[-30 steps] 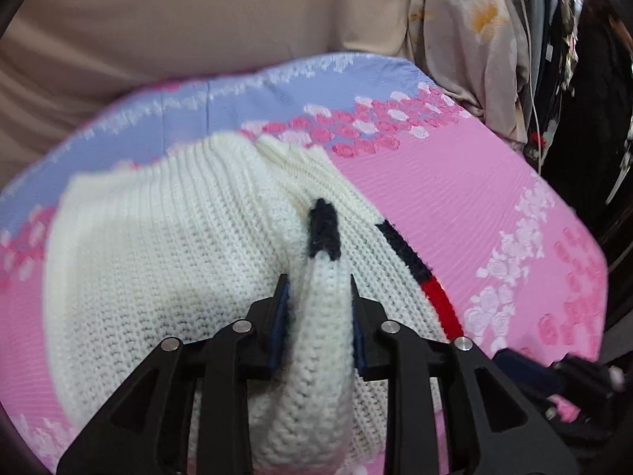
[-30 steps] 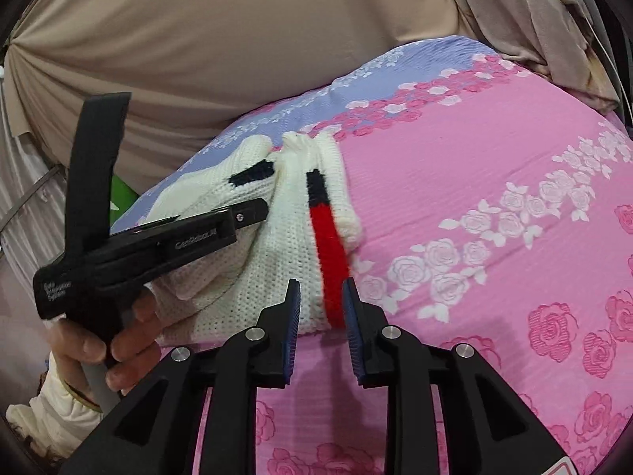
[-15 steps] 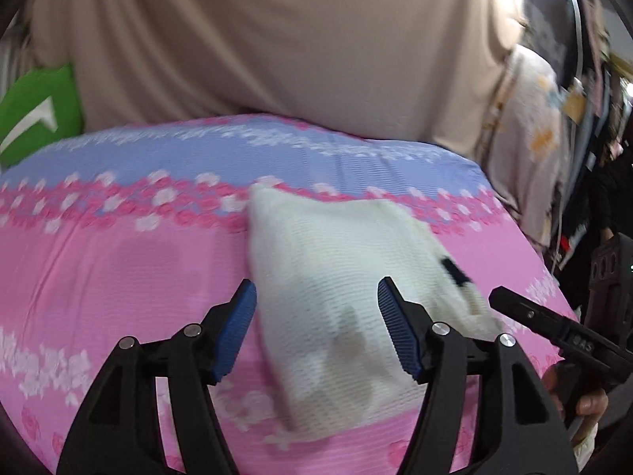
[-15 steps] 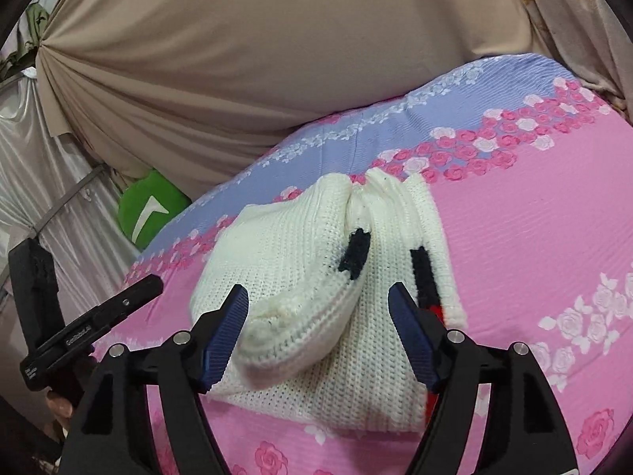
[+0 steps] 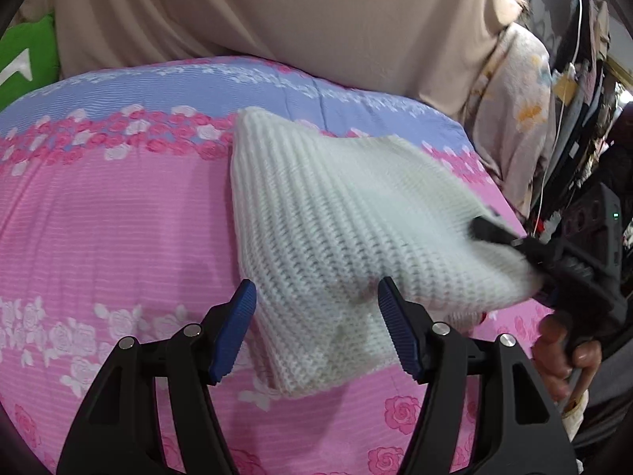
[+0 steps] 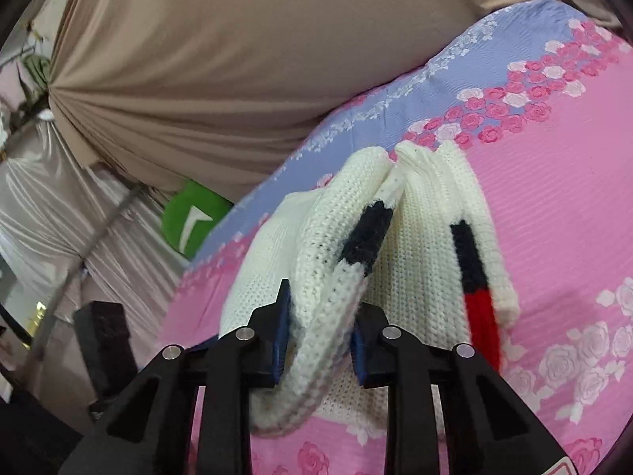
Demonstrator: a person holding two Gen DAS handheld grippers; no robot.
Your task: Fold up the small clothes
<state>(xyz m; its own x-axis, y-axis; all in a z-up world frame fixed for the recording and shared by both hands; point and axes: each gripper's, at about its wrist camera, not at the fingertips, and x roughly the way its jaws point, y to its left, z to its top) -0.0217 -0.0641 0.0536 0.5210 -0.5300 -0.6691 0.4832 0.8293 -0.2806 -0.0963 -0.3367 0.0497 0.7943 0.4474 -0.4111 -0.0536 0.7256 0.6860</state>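
Right claw (image 6: 320, 330) closing on folded sweater (image 6: 419, 237) edge.

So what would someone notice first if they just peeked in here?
Probably the fluffy white knitted sweater with navy and red stripes, lying on the pink rose-print bedspread. Next, the right claw closing on a fold of it, while the left claw hangs open over its near edge.

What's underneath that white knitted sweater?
The white knitted sweater lies on a pink rose-printed bedspread with a lilac band. Whatever sits directly beneath its folds is covered and cannot be seen.
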